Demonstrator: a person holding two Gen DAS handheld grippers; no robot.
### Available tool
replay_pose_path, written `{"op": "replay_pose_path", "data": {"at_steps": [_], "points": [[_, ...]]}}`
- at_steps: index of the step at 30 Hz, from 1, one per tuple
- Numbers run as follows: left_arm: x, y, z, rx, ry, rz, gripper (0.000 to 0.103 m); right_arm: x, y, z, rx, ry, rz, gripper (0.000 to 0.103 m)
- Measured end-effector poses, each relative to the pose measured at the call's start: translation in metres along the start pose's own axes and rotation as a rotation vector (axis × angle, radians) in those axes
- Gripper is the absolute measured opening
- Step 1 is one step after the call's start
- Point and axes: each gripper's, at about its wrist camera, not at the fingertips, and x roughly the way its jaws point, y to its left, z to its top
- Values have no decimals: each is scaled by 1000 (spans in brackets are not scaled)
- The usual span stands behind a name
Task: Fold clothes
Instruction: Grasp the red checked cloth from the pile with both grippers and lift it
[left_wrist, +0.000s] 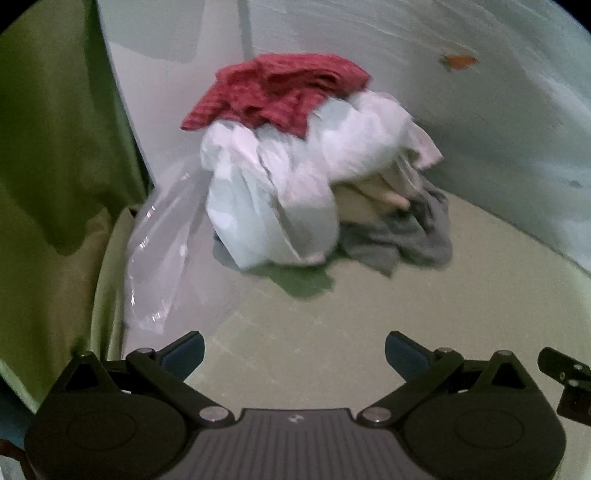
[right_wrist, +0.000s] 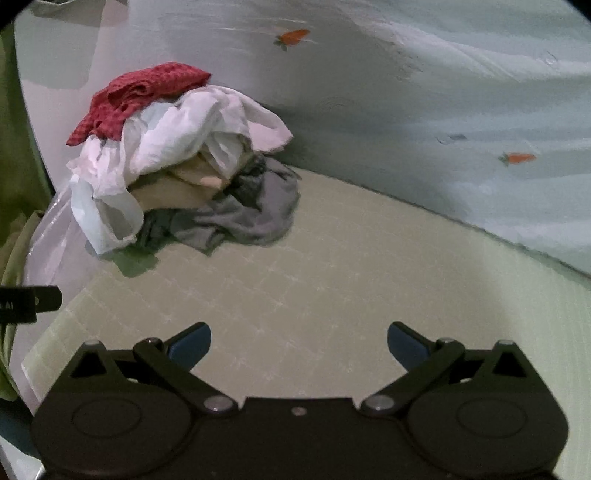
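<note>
Left gripper (left_wrist: 293, 352): blue-padded fingers spread wide, nothing between them, hovering over pale green gridded mat (left_wrist: 332, 332). Right gripper (right_wrist: 299, 341): likewise spread, empty, above same mat (right_wrist: 332, 277). Heap of unfolded clothes (left_wrist: 295, 177) at far side of mat, against pale blue carrot-print cloth backdrop (right_wrist: 443, 110), well apart from both grippers. Crumpled red textured garment (left_wrist: 277, 88) on top; white thin garment (left_wrist: 266, 206) beneath; grey knit garment (right_wrist: 251, 218) at base, right side. Clear plastic bag (left_wrist: 159, 258) just left of heap.
</note>
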Motion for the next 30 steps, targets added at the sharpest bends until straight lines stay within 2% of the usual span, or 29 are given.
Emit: {"op": "replay_pose_path", "data": {"at_steps": [6, 12, 15, 19, 21, 23, 24, 27, 28, 29, 30], "points": [[32, 22, 58, -70, -36, 29, 101, 33, 34, 66, -37, -92, 46, 96], [80, 46, 135, -161, -85, 27, 94, 75, 80, 153, -73, -199, 99, 88], [107, 56, 172, -209, -107, 19, 91, 96, 104, 198, -80, -243, 152, 84], [138, 64, 196, -283, -94, -51, 83, 124, 125, 250, -40, -280, 239, 83], [153, 67, 206, -319, -82, -90, 73, 138, 131, 270, 4, -279, 281, 83], [168, 71, 216, -355, -70, -130, 62, 157, 135, 284, 57, -245, 324, 79], [176, 73, 221, -373, -64, -149, 59, 167, 136, 288, 82, -218, 347, 77], [192, 75, 230, -409, -50, -188, 35, 195, 137, 294, 162, -118, 407, 61], [190, 74, 230, -405, -56, -186, 23, 200, 135, 293, 180, -99, 439, 45], [188, 72, 231, -402, -62, -183, 16, 204, 134, 293, 197, -81, 472, 30], [186, 71, 231, -399, -68, -181, 14, 209, 132, 292, 215, -63, 506, 24]]}}
